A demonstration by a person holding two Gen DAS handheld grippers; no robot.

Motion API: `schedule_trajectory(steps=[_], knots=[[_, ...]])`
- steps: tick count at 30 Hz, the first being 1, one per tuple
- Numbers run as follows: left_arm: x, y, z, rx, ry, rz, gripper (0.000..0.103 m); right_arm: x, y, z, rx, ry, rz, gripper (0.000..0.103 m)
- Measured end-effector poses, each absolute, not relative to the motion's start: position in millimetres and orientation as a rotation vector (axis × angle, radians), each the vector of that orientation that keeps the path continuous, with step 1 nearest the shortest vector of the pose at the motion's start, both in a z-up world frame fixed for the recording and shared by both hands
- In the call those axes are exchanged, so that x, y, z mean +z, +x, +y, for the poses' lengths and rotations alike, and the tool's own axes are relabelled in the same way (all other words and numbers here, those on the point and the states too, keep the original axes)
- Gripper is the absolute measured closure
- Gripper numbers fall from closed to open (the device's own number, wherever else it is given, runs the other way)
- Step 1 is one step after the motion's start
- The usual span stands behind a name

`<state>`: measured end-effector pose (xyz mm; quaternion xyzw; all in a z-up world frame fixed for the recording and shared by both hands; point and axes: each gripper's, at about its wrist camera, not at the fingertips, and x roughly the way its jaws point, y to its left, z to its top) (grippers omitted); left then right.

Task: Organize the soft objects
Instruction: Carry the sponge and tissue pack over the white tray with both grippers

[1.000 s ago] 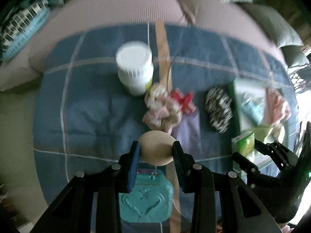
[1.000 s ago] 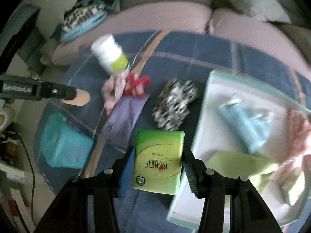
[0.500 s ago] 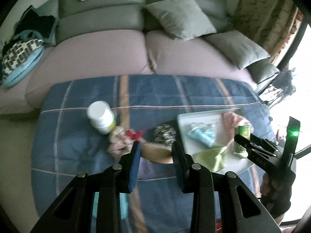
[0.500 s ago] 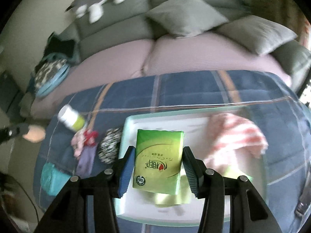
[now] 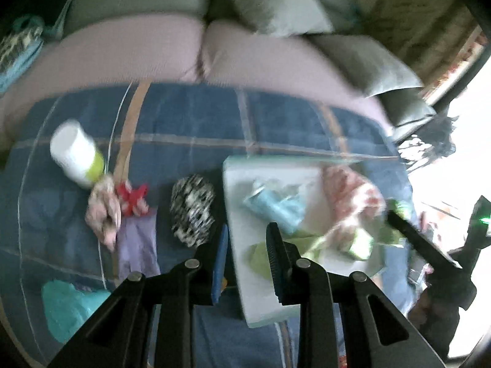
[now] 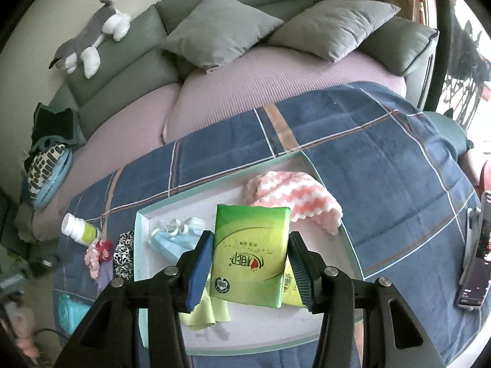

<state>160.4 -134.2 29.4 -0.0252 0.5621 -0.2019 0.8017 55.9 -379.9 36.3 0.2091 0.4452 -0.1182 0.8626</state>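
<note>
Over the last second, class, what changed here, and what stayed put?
The right gripper, shut on the tissue pack, carried it from over the blanket to over the tray. The left gripper swung toward the tray, jaws just closing; its beige puff no longer shows between them. Bottle and leopard scrunchie stayed put.

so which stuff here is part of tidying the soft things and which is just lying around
Job:
- green tissue pack, held in the right gripper
- tray
- pink-and-white cloth, blue face masks, both in the tray
- leopard-print scrunchie, pink and red hair ties, on the blanket

Lying about:
- white pill bottle
- phone on a stand
- plush dog
- grey cushions
</note>
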Motion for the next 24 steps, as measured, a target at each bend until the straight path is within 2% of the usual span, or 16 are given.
schedule_trajectory(steps=[9,10,11,13,24], knots=[[-55,161,-103,-0.258,-0.172,1.372,0.074,21,60,-378,-0.248,0.443,0.976,0.051],[-59,161,-103,-0.26,-0.174,1.381,0.069,21,60,-378,-0.247,0.443,0.976,0.051],[-62,161,-105,-0.26,-0.171,1.387,0.059,22,60,-377,-0.245,0.442,0.976,0.051],[-68,162,-107,-0.251,-0.166,1.394,0.05,22,61,-376,-0.24,0.44,0.975,0.051],[-89,168,-104,-0.187,-0.161,1.439,0.043,21,62,-375,-0.23,0.444,0.977,0.051]])
